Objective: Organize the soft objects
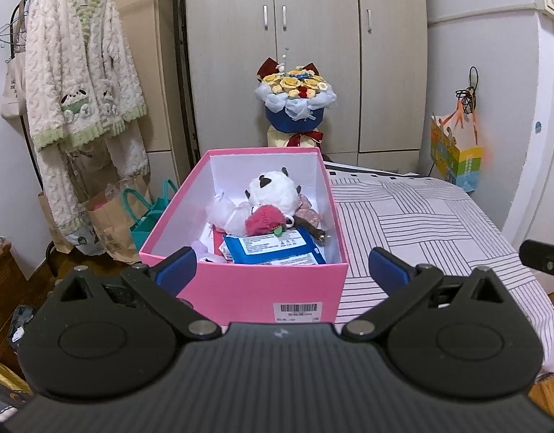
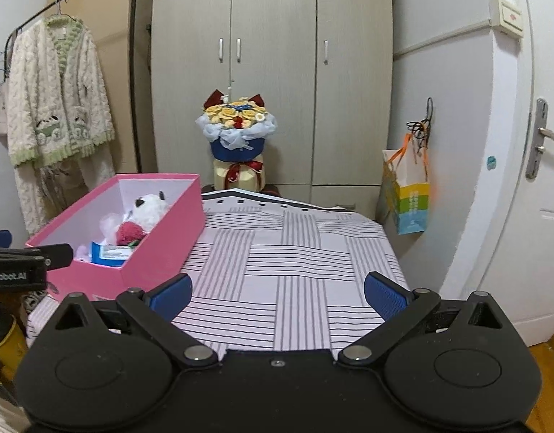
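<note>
My left gripper (image 1: 282, 270), jaws apart and empty, sits nearest the pink box (image 1: 262, 288), whose long axis runs straight ahead, while my right gripper (image 2: 277, 297), likewise spread, probably has nothing loose before it.

- The left gripper (image 1: 284, 270) is pointing forward and slightly downward, its black linkage arms splayed out to either side.
- Its two blue pads (image 1: 177, 269) are standing wide apart, gripping nothing.
- The right gripper (image 2: 278, 296) is sitting level beside it, aimed forward in the same direction.
- Its blue pads (image 2: 383, 297) are likewise spread wide with nothing between them.
- In the right wrist view, the left gripper's black body (image 2: 21, 261) is showing at the left edge.
</note>
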The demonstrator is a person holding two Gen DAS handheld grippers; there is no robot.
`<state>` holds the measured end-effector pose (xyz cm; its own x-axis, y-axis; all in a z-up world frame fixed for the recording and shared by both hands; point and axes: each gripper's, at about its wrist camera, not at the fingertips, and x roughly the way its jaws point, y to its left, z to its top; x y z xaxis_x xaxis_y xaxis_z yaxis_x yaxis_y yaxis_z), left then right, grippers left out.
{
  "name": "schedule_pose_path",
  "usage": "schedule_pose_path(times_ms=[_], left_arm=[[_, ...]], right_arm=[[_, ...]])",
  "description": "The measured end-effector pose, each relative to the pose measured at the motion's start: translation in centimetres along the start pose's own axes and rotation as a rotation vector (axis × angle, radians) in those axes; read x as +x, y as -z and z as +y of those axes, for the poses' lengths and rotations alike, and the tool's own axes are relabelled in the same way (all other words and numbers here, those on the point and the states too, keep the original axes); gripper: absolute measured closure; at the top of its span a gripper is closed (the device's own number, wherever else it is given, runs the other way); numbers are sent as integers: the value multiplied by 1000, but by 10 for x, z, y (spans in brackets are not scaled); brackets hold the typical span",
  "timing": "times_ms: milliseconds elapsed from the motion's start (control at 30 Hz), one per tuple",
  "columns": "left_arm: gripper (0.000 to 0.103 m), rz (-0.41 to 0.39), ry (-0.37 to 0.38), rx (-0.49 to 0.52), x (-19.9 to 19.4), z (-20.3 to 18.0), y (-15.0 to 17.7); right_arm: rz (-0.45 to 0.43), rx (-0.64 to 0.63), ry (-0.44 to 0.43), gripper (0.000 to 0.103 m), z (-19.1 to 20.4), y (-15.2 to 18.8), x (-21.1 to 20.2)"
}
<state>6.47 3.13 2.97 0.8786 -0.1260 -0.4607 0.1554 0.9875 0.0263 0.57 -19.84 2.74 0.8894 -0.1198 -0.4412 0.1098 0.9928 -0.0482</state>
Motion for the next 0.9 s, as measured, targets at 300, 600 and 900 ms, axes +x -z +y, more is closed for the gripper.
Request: schedule_pose_path(times_ms=[300, 600, 900], left_arm=[[0, -2, 6, -1, 1, 0, 2], [0, -39, -16, -8, -3, 2, 4], [0, -50, -15, -11, -5, 2, 2]], right_arm=[[-10, 7, 5, 0, -1, 1, -4], [-22, 8, 7, 0, 0, 2, -8], [-30, 11, 9, 0, -1, 2, -9]])
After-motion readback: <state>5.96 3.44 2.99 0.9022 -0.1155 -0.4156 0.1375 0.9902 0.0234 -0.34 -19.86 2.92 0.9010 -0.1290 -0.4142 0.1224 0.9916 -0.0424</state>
